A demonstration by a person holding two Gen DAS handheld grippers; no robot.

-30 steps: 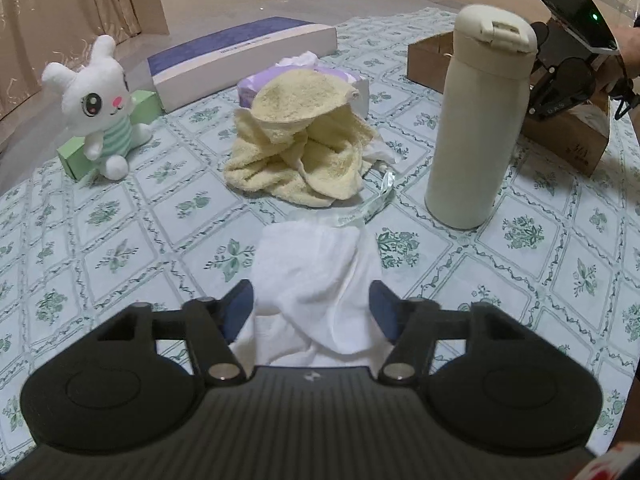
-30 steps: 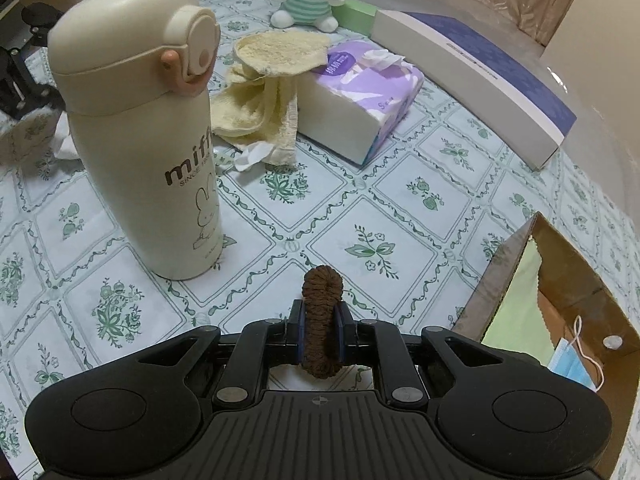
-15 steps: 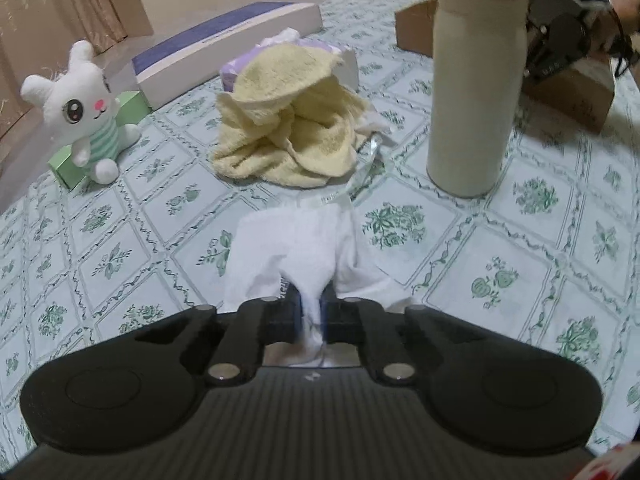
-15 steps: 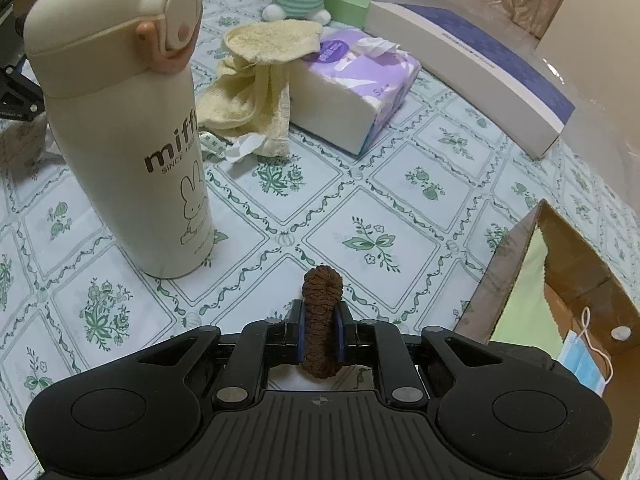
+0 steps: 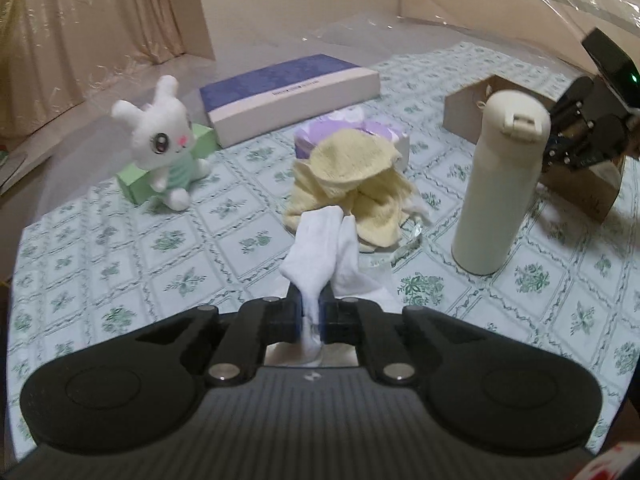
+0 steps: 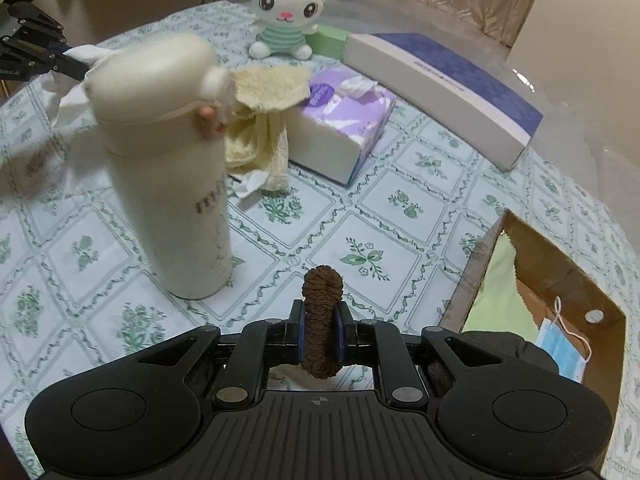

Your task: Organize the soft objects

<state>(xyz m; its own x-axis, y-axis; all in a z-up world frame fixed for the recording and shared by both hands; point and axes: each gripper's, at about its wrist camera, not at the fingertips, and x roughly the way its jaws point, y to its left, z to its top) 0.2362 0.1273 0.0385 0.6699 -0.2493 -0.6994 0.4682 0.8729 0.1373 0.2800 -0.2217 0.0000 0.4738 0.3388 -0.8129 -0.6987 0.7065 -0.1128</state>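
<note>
The left gripper [image 5: 311, 316] has its jaws squeezed shut on a white cloth [image 5: 320, 248], which hangs off the tabletop [image 5: 120, 248] in front of the yellow towel [image 5: 356, 184]. A second ago the jaws stood wide open with the cloth lying flat between them; now it is pinched and lifted. The right gripper [image 6: 321, 334] has its jaws closed on a brown hair scrunchie [image 6: 322, 316], the same as before. Near it on the right is the open cardboard box [image 6: 560, 288], with a green cloth [image 6: 500, 300] and a blue face mask [image 6: 564, 344] inside. The tall cream bottle [image 6: 176, 168] stands on the left, close by. Between the bottle and the box the tabletop is bare. Farther back, the towel leans on a purple tissue box [image 6: 344, 120], and behind those sit a white bunny toy [image 6: 286, 16], a small green box [image 6: 330, 40] and a long blue and white box [image 6: 440, 84] by the far edge.
</note>
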